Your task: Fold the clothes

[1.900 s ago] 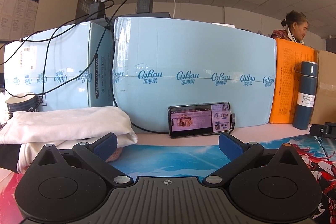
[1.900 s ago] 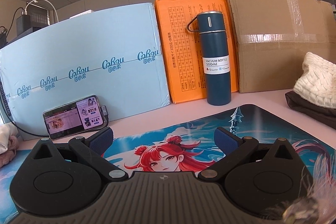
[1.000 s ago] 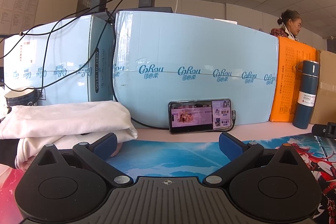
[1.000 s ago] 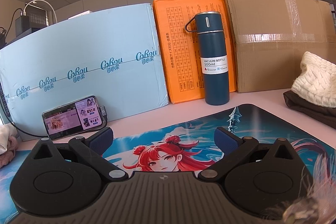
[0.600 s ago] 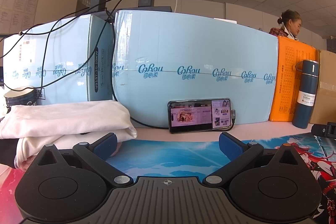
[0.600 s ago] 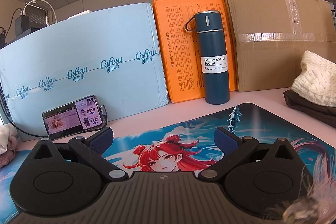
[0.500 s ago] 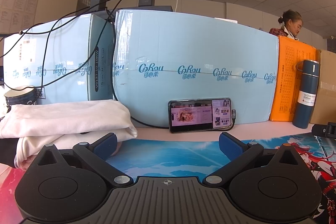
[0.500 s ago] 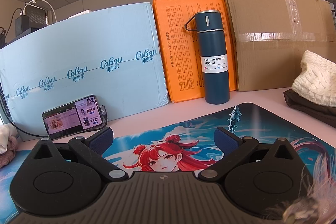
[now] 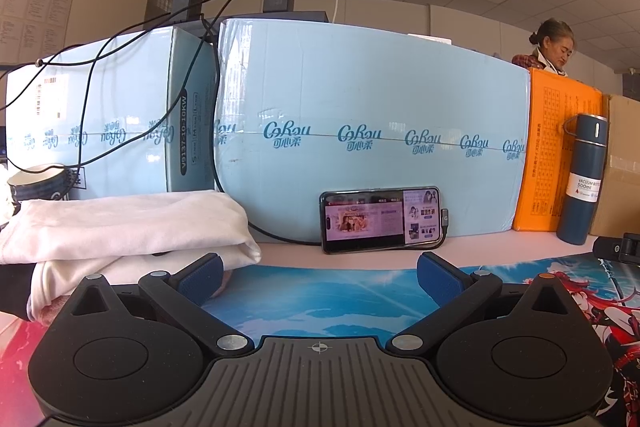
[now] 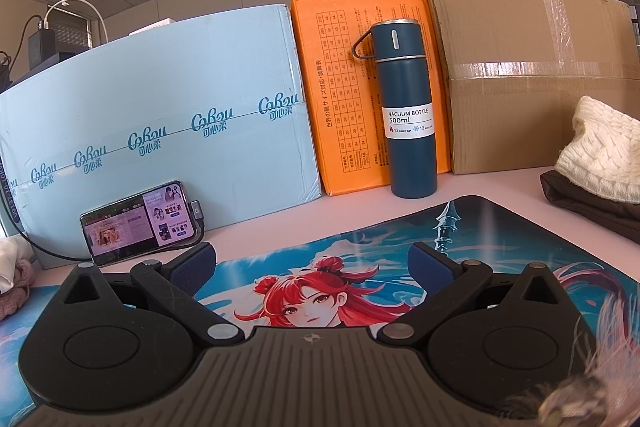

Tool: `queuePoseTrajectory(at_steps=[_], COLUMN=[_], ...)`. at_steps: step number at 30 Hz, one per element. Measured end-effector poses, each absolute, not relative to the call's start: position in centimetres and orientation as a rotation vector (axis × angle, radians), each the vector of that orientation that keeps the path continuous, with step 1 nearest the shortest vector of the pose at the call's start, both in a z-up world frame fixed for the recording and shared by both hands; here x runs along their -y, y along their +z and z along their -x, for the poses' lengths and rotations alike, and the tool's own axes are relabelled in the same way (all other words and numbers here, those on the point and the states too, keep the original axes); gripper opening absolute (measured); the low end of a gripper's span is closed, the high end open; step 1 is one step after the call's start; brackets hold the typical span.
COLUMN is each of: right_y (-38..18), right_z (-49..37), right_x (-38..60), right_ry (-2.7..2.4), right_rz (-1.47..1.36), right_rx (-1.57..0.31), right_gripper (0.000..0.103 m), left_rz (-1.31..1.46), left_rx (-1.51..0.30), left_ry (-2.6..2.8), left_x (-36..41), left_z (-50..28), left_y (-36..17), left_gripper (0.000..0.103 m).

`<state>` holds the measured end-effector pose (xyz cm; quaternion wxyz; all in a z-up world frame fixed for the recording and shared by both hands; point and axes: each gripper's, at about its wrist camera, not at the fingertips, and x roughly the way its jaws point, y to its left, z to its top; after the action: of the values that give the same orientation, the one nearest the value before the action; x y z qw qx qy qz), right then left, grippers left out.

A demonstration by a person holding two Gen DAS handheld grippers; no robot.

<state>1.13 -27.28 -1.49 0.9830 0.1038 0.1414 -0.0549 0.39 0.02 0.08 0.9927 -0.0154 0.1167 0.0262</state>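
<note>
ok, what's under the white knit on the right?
The white knit lies on a dark folded garment resting on the table. How far the dark garment extends beneath it is covered and cut by the frame edge.

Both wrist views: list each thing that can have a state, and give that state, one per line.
left gripper: open, holding nothing
right gripper: open, holding nothing
white garment: folded, stacked at the left
phone: screen lit, on its side, cable plugged in, leaning against the light blue box
vacuum bottle: upright, capped
knit garment: bunched on dark clothing at the right
brown carton: taped shut
</note>
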Motion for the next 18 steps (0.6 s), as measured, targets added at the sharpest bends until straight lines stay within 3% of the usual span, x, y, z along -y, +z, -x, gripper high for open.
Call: queuePoseTrajectory(at_steps=[18], right_y=[-1.47], right_z=[-1.14], right_x=[27.21], right_ry=[-0.108], right_rz=[-0.208], right_rx=[-0.285], right_gripper=[0.103], left_rz=[0.030], left_rx=[-0.239], left_ry=[0.051], left_x=[-0.01], left_z=[-0.40], left_y=[0.05], left_gripper=[0.103])
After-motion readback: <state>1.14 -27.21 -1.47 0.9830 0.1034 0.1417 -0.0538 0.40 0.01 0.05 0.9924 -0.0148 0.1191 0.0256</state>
